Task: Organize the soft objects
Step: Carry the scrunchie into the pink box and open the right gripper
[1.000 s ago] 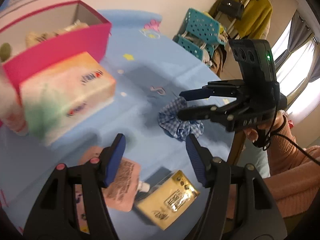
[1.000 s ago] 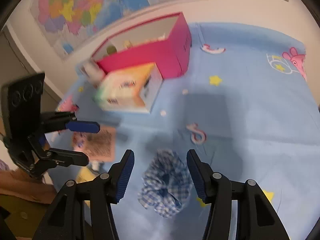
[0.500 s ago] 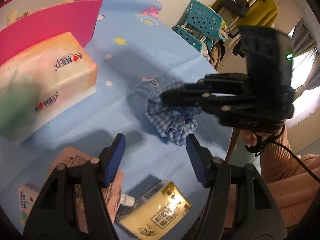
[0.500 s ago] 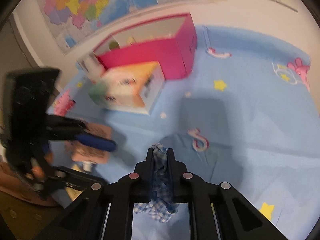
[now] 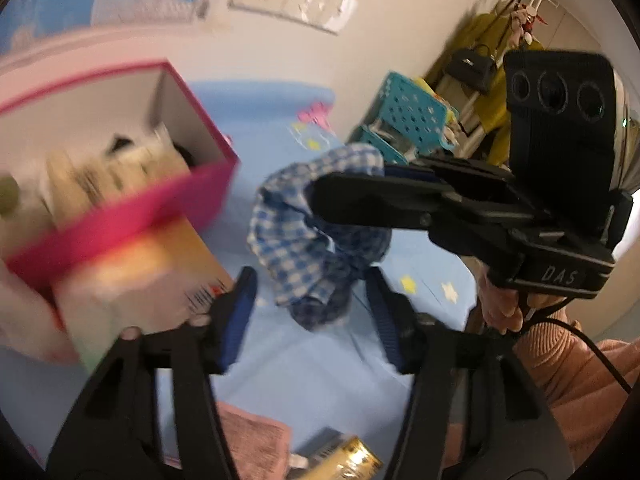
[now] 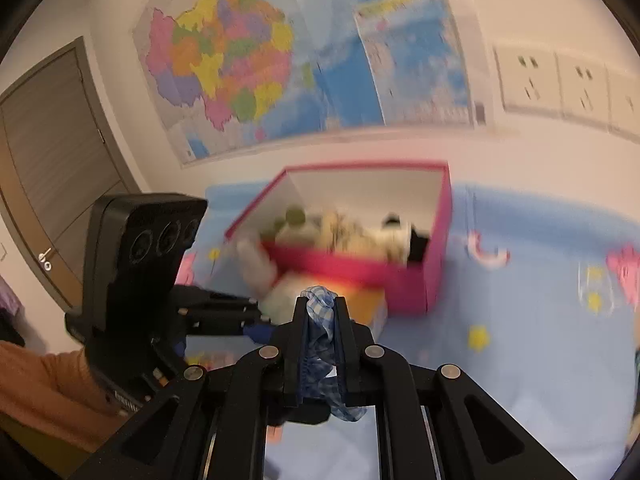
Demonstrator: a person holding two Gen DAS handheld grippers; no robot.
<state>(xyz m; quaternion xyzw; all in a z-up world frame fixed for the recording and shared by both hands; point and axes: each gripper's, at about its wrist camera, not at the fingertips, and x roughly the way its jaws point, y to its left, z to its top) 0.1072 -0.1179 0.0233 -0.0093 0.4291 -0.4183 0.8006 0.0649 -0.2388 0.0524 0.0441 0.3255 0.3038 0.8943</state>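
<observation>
Right gripper (image 6: 320, 316) clamps the blue-checked scrunchie (image 6: 320, 312) in the air; left gripper (image 5: 310, 312) stands empty with its fingers spread.

In the left wrist view the scrunchie (image 5: 316, 232) hangs at frame centre, clear of the blue worktop (image 5: 312, 364), pinched between the 2 closed fingers of the right gripper (image 5: 332, 196), which reaches in from the right. The left gripper's blue-padded fingers (image 5: 236, 316) sit apart at lower centre, either side of the dangling cloth, touching nothing. The pink box (image 5: 120, 216) fills the left of that frame, blurred, with soft items inside and a tissue pack (image 5: 160, 280) just in front of it. In the right wrist view the pink box (image 6: 436, 240) lies at centre, beyond the fingertips, under a wall map (image 6: 240, 48).
</observation>
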